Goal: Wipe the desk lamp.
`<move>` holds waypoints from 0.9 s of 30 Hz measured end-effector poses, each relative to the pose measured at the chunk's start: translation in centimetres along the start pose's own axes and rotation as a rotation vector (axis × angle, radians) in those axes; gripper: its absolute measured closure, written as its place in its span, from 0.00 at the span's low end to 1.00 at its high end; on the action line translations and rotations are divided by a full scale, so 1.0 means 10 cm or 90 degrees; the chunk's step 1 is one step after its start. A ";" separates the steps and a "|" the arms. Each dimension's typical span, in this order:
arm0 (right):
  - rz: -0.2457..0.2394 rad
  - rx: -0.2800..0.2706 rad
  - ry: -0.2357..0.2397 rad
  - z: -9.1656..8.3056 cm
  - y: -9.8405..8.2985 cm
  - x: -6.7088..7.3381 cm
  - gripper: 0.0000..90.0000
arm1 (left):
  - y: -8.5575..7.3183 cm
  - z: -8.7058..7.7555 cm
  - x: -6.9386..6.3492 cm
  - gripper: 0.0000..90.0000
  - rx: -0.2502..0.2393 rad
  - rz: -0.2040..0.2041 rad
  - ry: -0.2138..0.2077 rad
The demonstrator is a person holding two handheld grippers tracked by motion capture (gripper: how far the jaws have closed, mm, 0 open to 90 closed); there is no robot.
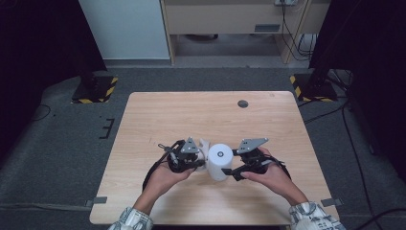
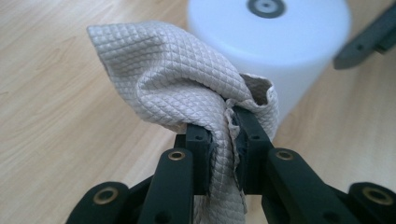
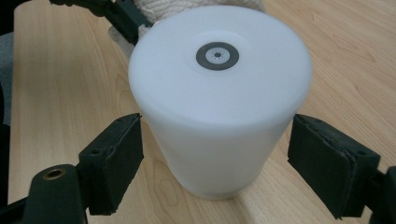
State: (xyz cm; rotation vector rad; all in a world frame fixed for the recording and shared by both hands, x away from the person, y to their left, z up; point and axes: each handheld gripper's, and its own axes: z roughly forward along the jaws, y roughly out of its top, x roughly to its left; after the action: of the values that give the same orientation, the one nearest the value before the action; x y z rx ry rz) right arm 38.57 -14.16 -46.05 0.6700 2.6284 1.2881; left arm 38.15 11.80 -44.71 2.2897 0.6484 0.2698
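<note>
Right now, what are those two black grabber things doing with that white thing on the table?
A person sits at a wooden table with a gripper in each hand. The left gripper is shut on a bunched-up quilted cloth and holds it right beside the white cylinder, which stands upright on the table. The right gripper has its jaws on either side of the cylinder with small gaps showing, so it looks open. It looks like wiping, though that is a guess.
</note>
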 end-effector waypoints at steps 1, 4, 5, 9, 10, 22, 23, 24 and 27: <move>0.004 0.002 -0.001 0.01 0.00 -0.01 0.21 | 0.00 0.02 0.02 0.86 0.000 -0.004 0.001; 0.007 0.001 -0.001 0.02 -0.01 -0.01 0.21 | -0.01 0.07 0.04 0.86 0.005 -0.009 -0.004; 0.007 0.001 -0.002 0.02 -0.01 -0.01 0.20 | -0.01 0.07 0.04 0.86 0.004 -0.009 -0.007; 0.006 0.005 0.004 0.02 -0.02 0.00 0.19 | -0.03 0.04 -0.01 0.87 0.004 -0.006 -0.019; 0.001 0.007 0.006 0.02 -0.02 0.01 0.18 | -0.05 0.03 -0.03 0.87 0.004 -0.004 -0.023; -0.020 0.024 0.031 0.08 -0.01 0.12 0.17 | -0.14 -0.15 -0.07 0.87 -0.004 0.004 -0.031; -0.022 0.022 0.032 0.09 -0.01 0.12 0.18 | -0.13 -0.16 -0.04 0.87 -0.005 0.002 -0.028; -0.024 0.021 0.033 0.09 -0.01 0.12 0.20 | -0.12 -0.18 -0.01 0.87 -0.006 0.001 -0.024; -0.026 0.020 0.033 0.09 -0.01 0.13 0.23 | -0.08 -0.23 0.07 0.87 -0.015 -0.005 -0.019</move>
State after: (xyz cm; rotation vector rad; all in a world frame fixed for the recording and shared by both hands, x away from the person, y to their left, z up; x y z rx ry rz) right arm 37.67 -13.02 -46.56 0.5917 2.6945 1.2724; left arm 37.66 14.01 -43.66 2.2643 0.6365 0.2377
